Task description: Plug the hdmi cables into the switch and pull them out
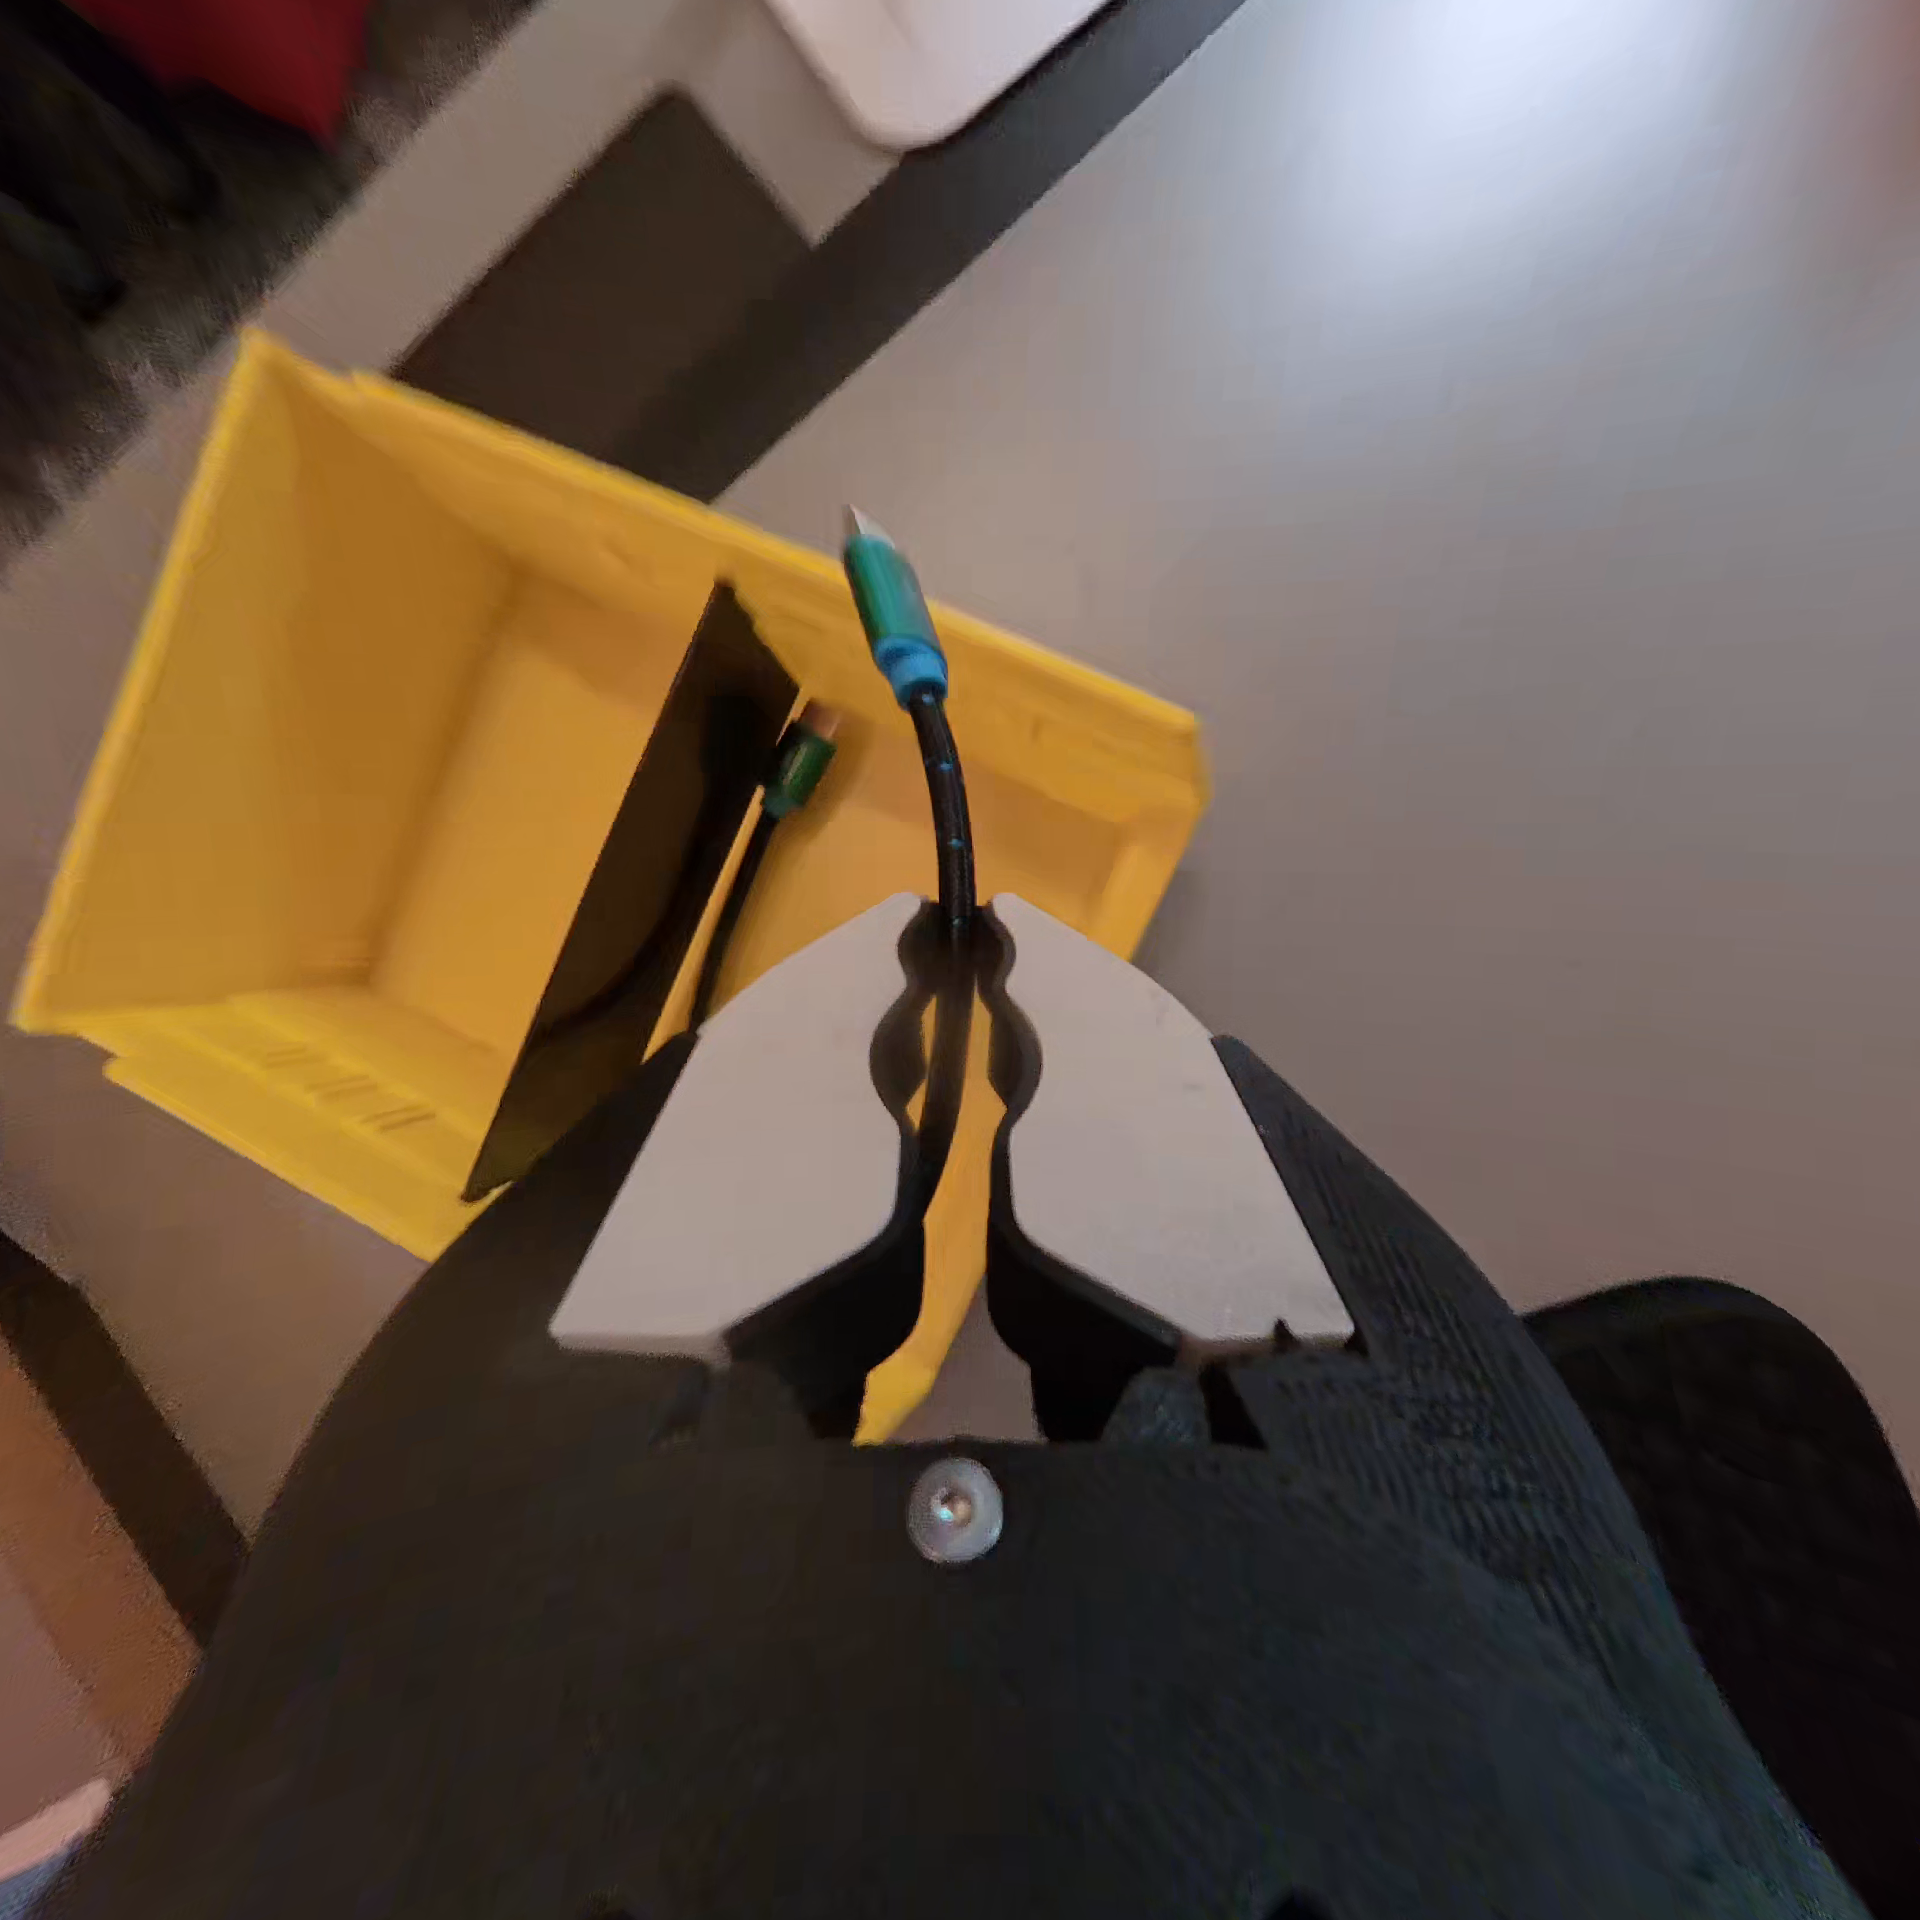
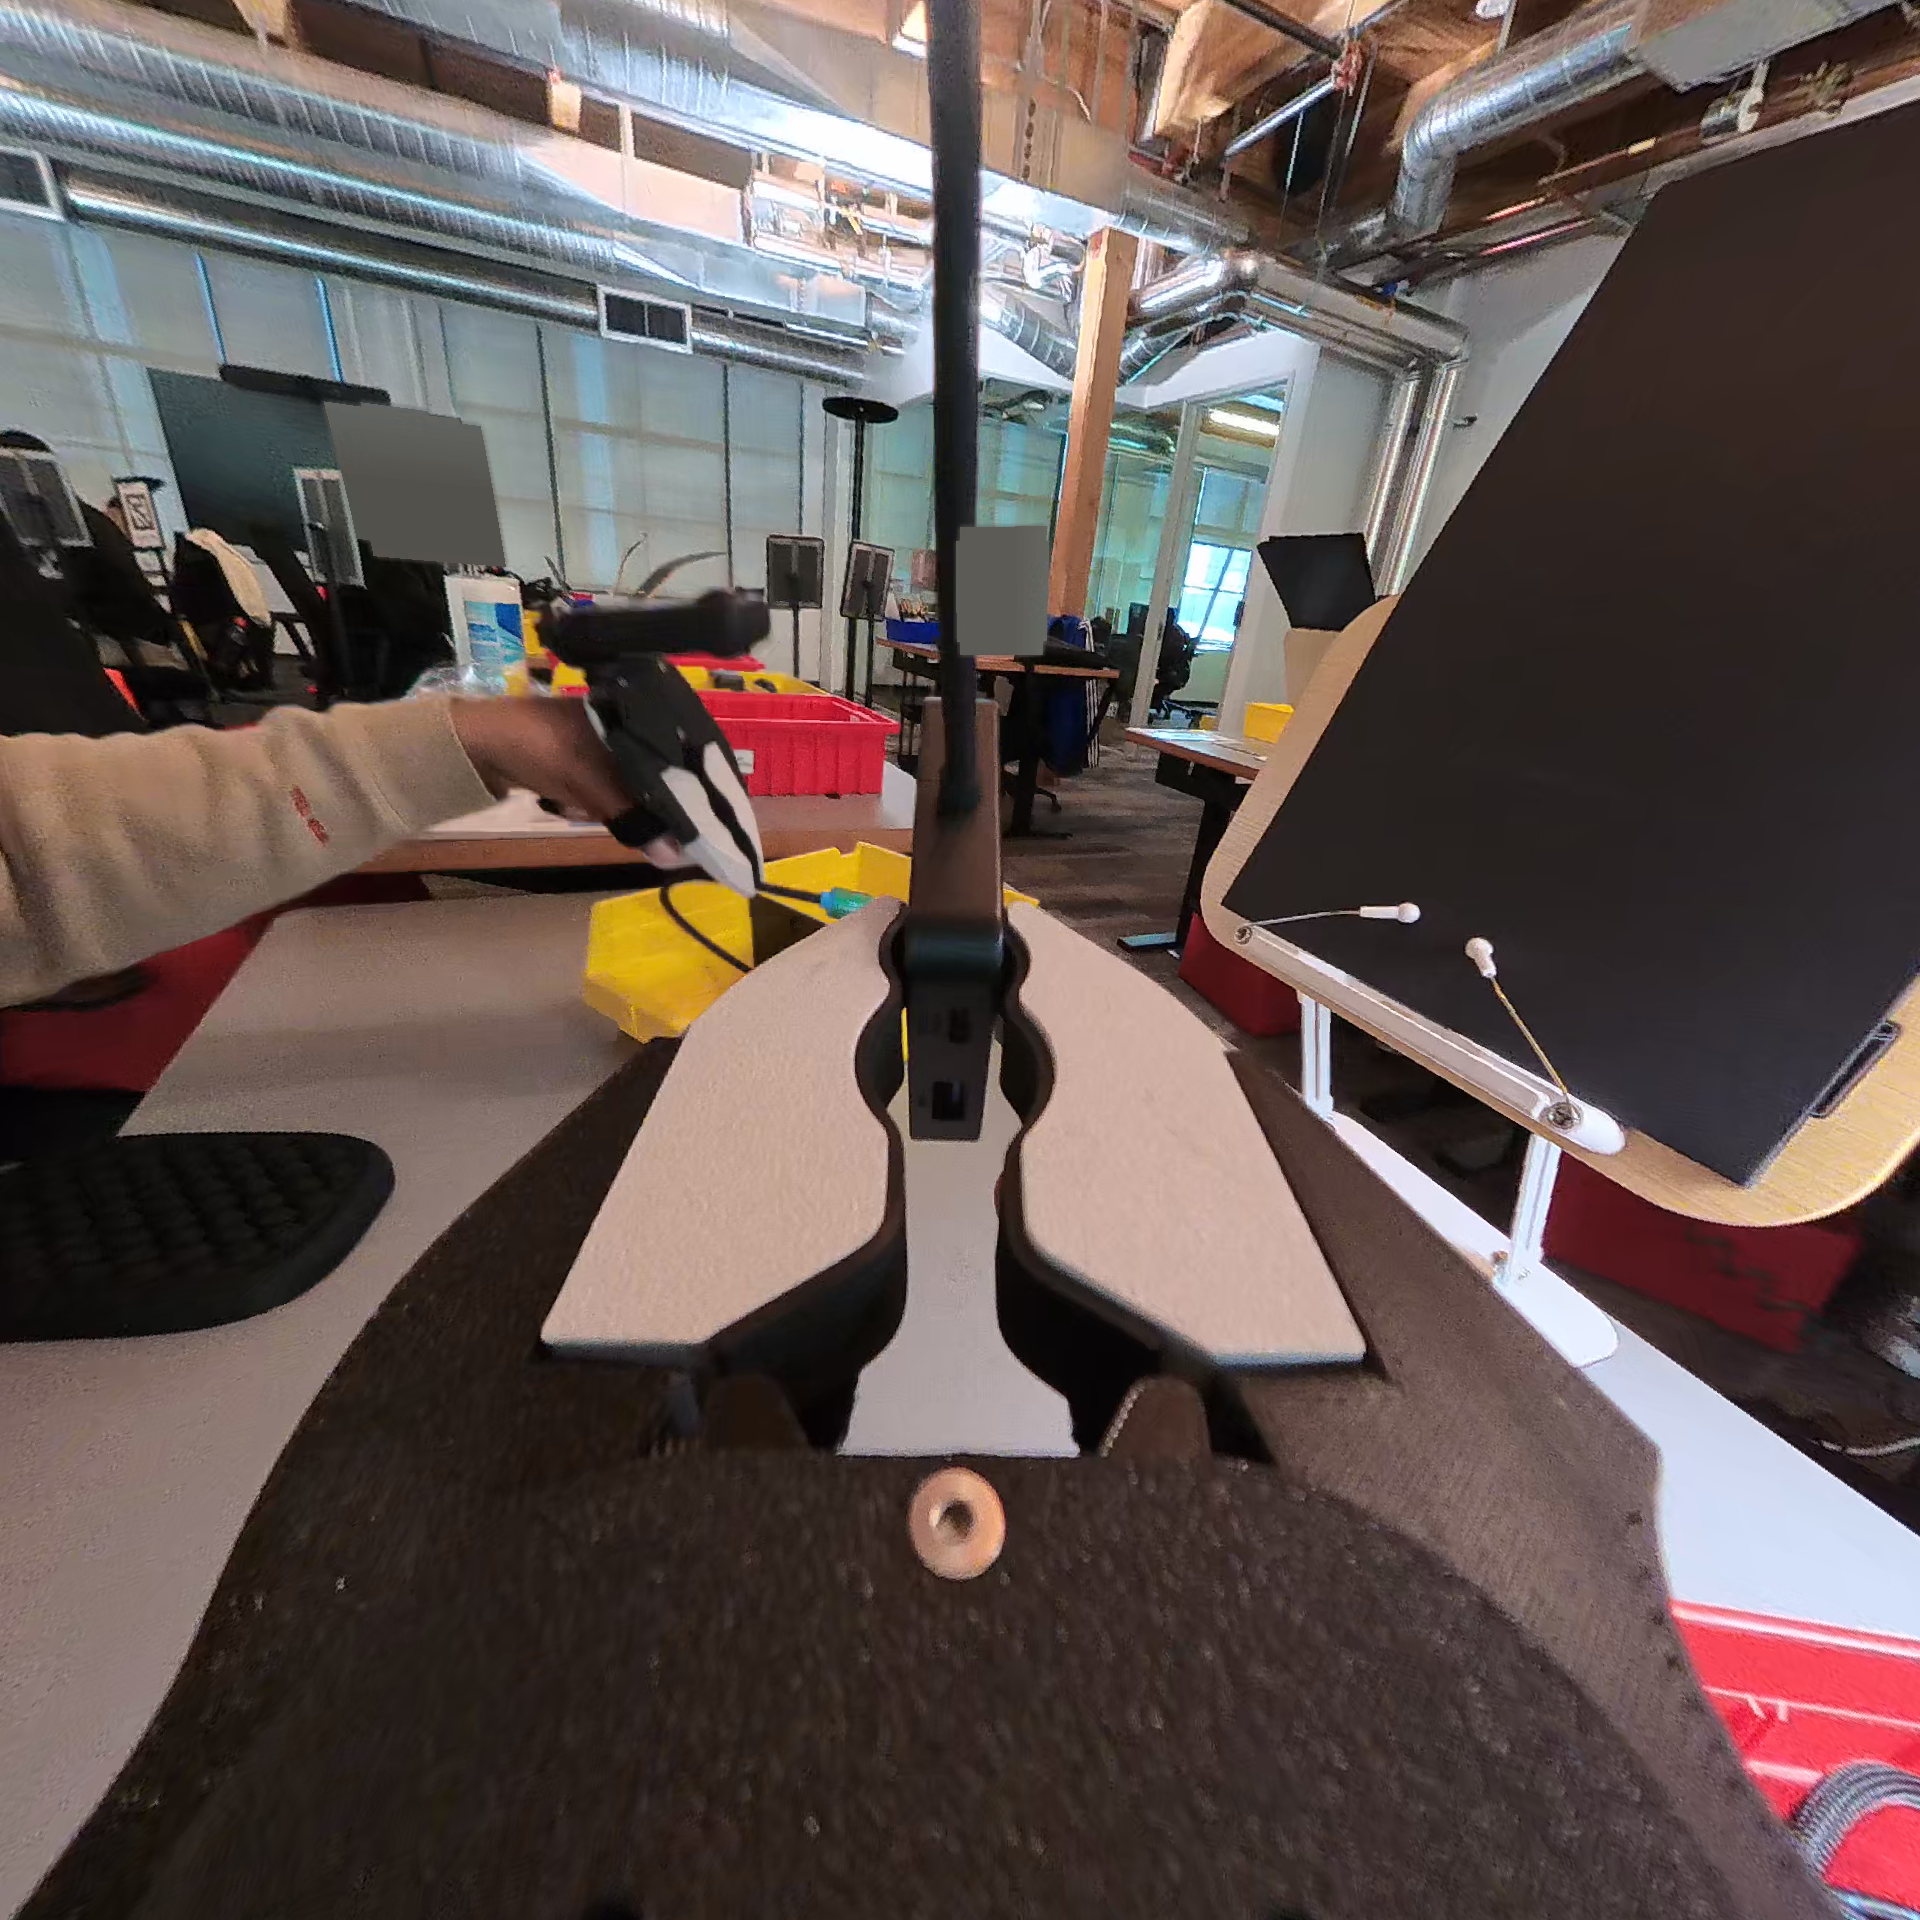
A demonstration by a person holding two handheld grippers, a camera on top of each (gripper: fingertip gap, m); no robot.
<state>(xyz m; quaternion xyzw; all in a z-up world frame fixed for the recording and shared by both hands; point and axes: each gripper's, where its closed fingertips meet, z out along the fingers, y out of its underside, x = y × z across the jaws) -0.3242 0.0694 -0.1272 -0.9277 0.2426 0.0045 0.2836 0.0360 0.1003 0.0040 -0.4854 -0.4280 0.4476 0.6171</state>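
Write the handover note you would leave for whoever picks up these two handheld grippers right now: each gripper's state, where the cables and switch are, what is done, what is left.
Left gripper: shut on the braided HDMI cable, a little behind its green plug, which points up, free, above the yellow bin.
Right gripper: shut on the black HDMI switch, held upright off the table; its two visible ports look empty.
A second green plug lies in the bin beside the black divider.
Done: cable and switch picked up.
Left: bring the plug to a port, push it in, pull it out, then repeat with the other cable.
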